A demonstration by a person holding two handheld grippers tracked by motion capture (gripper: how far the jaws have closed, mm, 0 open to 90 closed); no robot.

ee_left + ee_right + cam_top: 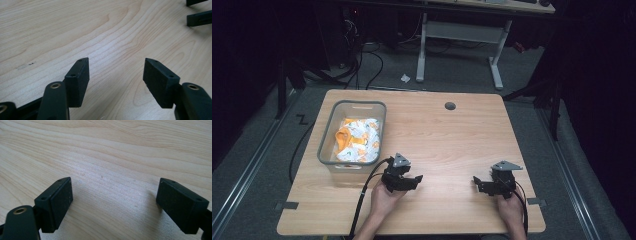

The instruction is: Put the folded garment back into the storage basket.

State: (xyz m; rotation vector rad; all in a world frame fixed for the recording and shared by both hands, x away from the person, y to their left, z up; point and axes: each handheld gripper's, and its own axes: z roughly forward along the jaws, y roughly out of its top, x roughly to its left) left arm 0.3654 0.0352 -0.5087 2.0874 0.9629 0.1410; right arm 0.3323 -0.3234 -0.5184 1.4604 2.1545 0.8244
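On the tabletop (452,135) a basket (328,150) stands at the left side, with a cloth (358,140) inside it. The left gripper (404,179) is just right of the basket, near the front edge. The right gripper (484,184) is well apart, further right.

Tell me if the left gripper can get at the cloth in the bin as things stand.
Probably yes. The left gripper is open with nothing between its jaws, and the grey bin sits just beside it on the table. The bin is open-topped, so the orange-and-white cloth looks reachable from above, over the rim.
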